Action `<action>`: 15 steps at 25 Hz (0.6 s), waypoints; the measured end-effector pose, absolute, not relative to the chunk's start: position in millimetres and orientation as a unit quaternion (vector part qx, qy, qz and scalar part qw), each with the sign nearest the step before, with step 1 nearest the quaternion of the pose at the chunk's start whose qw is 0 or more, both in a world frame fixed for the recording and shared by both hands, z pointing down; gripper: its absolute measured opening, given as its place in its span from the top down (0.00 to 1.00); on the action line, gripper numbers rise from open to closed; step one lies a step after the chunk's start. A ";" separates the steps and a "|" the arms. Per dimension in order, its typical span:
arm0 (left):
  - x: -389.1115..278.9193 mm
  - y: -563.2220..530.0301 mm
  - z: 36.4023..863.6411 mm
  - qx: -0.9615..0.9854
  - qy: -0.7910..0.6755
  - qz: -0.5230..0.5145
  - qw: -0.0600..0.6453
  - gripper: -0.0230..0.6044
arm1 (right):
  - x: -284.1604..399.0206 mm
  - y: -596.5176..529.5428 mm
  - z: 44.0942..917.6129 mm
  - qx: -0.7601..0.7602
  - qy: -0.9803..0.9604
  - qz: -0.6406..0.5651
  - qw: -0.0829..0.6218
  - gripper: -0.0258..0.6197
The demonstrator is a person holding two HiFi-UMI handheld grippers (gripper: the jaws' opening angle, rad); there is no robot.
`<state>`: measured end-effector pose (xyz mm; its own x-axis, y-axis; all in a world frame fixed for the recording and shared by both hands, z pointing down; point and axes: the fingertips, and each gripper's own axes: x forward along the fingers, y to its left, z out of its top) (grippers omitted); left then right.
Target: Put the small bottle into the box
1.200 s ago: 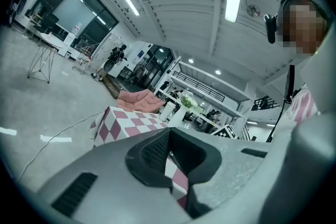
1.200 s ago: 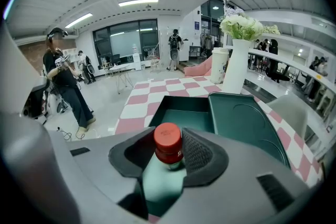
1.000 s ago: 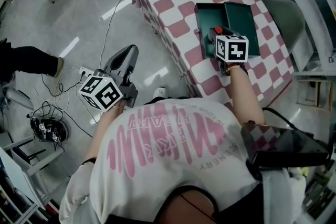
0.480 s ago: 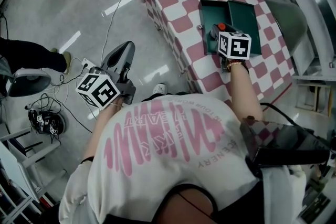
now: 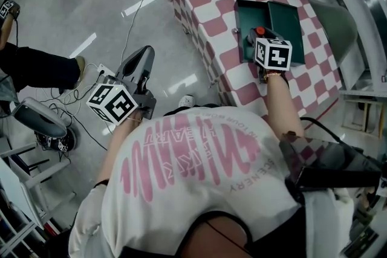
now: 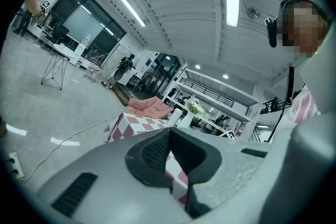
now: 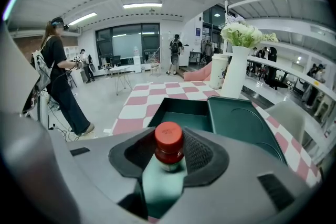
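Right claw [image 7: 168, 155] is clamped on the small bottle [image 7: 169, 140], red cap up, above the checkered bench [image 7: 140, 100], just short of the open green box [image 7: 181, 108], not inside it. Left claw [image 6: 171, 159] empty, jaws slightly apart, over the floor [image 5: 72, 15], off the bench.
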<state>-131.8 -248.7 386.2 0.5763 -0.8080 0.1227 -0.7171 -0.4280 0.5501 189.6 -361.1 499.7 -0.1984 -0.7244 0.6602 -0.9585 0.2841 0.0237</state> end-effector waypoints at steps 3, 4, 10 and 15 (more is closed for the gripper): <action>-132.4 -247.2 386.6 0.841 -0.454 -0.080 0.284 0.95 | 190.5 -360.7 499.5 0.566 -0.745 0.200 0.290 0.72; -132.9 -246.7 386.6 0.841 -0.454 -0.080 0.284 0.95 | 190.5 -360.7 499.7 0.566 -0.745 0.200 0.291 0.72; -137.4 -242.6 385.9 0.839 -0.458 -0.082 0.283 0.95 | 193.0 -359.8 500.6 0.574 -0.740 0.213 0.277 0.69; -141.9 -240.6 385.0 0.838 -0.460 -0.080 0.283 0.95 | 193.7 -358.6 498.9 0.575 -0.738 0.213 0.281 0.69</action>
